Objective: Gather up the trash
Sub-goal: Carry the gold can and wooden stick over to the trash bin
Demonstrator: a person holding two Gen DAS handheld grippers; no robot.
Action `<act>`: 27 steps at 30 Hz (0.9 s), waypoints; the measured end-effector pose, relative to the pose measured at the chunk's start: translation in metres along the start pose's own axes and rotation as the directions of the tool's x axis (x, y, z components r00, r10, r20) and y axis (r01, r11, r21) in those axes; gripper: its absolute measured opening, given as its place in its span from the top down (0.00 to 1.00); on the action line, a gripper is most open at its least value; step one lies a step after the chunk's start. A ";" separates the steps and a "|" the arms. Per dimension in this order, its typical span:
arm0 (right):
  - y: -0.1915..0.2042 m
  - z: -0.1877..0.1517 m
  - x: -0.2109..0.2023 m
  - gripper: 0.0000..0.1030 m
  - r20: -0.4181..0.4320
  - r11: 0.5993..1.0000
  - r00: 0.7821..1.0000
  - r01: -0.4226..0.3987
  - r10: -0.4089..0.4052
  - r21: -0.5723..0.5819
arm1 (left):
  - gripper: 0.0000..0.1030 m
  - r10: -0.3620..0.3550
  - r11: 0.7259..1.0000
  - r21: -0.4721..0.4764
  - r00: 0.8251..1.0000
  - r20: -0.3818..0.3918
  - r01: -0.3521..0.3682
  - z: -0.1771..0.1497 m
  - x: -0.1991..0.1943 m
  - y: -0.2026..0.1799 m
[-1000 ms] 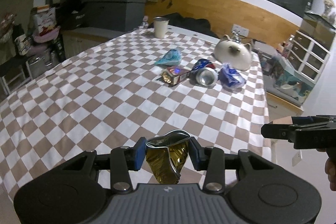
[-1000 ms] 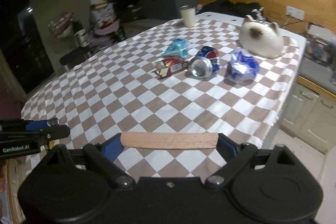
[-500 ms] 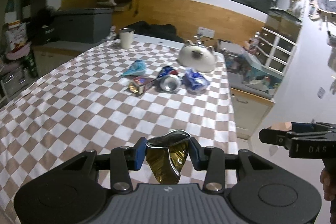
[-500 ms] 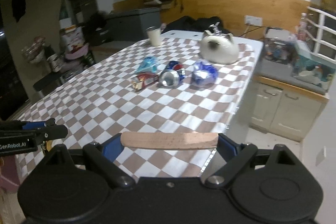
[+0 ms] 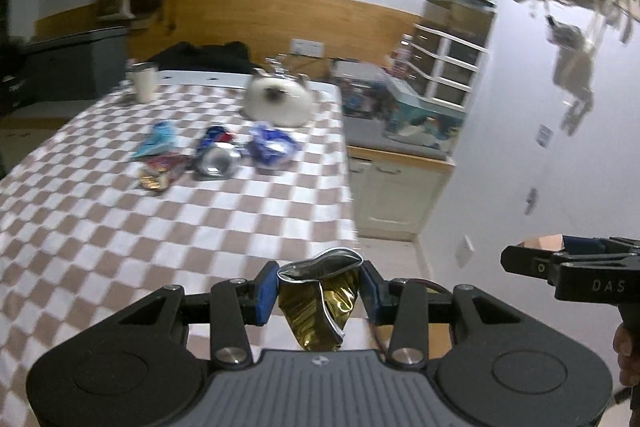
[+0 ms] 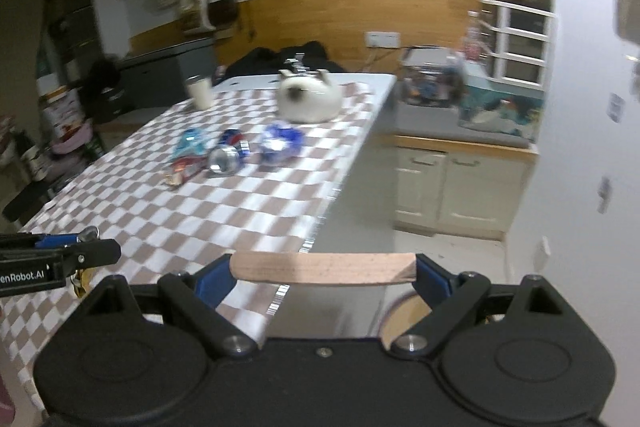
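Two grippers show, each holding something. The left gripper has its jaws pinching a crushed gold can, which sits between the blue pads with its dented rim facing away from the camera, above the near edge of the tabletop. The right gripper has its jaws set wide and pressed on the two ends of a flat wooden strip, held level just past the tabletop's corner, above the floor. Farther off on the checked cloth lies a cluster of trash: a light blue wrapper, a red snack packet just in front of it, a blue can on its side with its silver end facing the camera, and a crumpled blue-and-white wrapper beside it. Behind them stand a white cat-shaped teapot and a pale cup.
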State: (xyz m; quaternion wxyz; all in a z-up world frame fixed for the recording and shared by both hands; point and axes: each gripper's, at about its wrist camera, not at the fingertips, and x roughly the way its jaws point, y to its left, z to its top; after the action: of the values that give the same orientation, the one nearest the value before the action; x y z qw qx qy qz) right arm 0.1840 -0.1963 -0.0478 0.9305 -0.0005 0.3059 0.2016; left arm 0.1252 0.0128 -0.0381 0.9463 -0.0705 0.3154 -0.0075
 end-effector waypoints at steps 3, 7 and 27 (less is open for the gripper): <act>-0.020 -0.007 -0.008 0.09 -0.002 0.998 0.999 0.046 -0.046 0.035 | 0.58 -0.047 0.998 0.033 0.999 -0.016 0.048 0.002 0.013 -0.020; -0.049 -0.016 -0.017 0.09 -0.008 0.990 0.994 0.105 -0.105 0.090 | 0.58 -0.104 0.991 0.081 0.994 -0.044 0.107 0.005 0.031 -0.049; -0.189 -0.043 0.035 0.09 -0.173 0.938 0.959 0.262 -0.226 0.226 | 0.58 -0.244 0.962 0.054 0.935 -0.259 0.266 0.023 0.186 -0.132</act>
State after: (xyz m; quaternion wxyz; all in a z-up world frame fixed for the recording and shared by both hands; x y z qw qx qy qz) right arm 0.2562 -0.3622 -0.1254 0.9164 0.0626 0.3927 0.0443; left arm 0.2923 -0.1256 -0.1122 0.8922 -0.0674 0.4195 -0.1531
